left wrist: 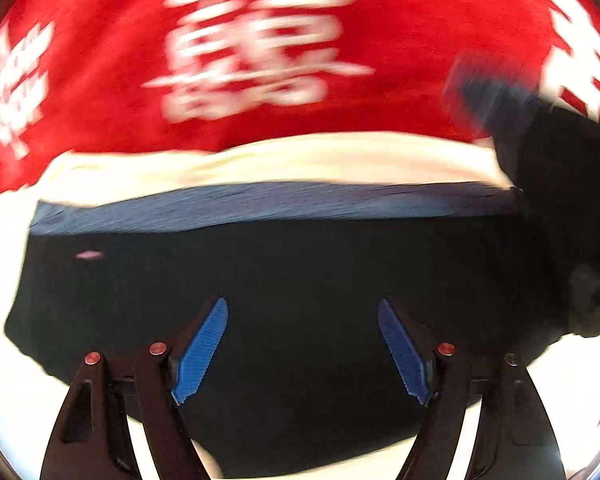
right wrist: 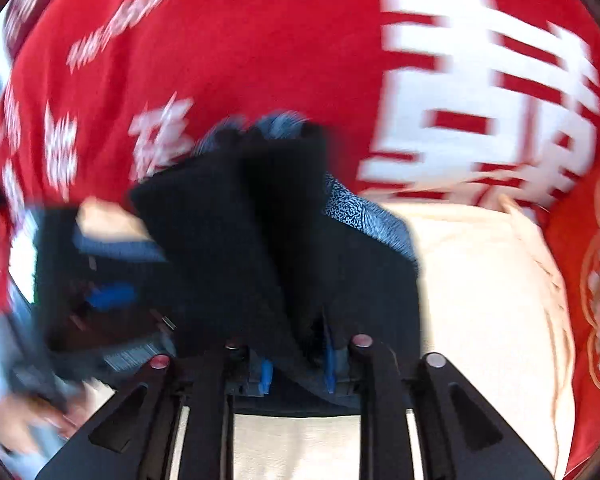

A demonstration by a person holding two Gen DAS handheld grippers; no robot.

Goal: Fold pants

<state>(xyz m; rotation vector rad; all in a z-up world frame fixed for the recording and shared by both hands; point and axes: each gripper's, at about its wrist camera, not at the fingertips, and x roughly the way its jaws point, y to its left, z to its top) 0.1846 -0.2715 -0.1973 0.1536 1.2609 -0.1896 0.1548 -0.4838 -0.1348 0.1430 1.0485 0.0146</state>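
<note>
The dark navy pants (left wrist: 284, 280) lie on a cream cloth (left wrist: 260, 164), filling the middle of the left wrist view. My left gripper (left wrist: 302, 344) is open, its blue pads (left wrist: 202, 356) spread just above the dark fabric and holding nothing. In the right wrist view my right gripper (right wrist: 296, 364) is shut on a fold of the pants (right wrist: 260, 232), which rises bunched from between the fingers, its speckled grey-blue lining (right wrist: 356, 212) showing. Both views are blurred by motion.
A red cloth with large white characters (left wrist: 260, 48) covers the surface behind the cream cloth, and shows in the right wrist view (right wrist: 300, 40). The left gripper (right wrist: 100, 292) appears blurred at the left of the right wrist view.
</note>
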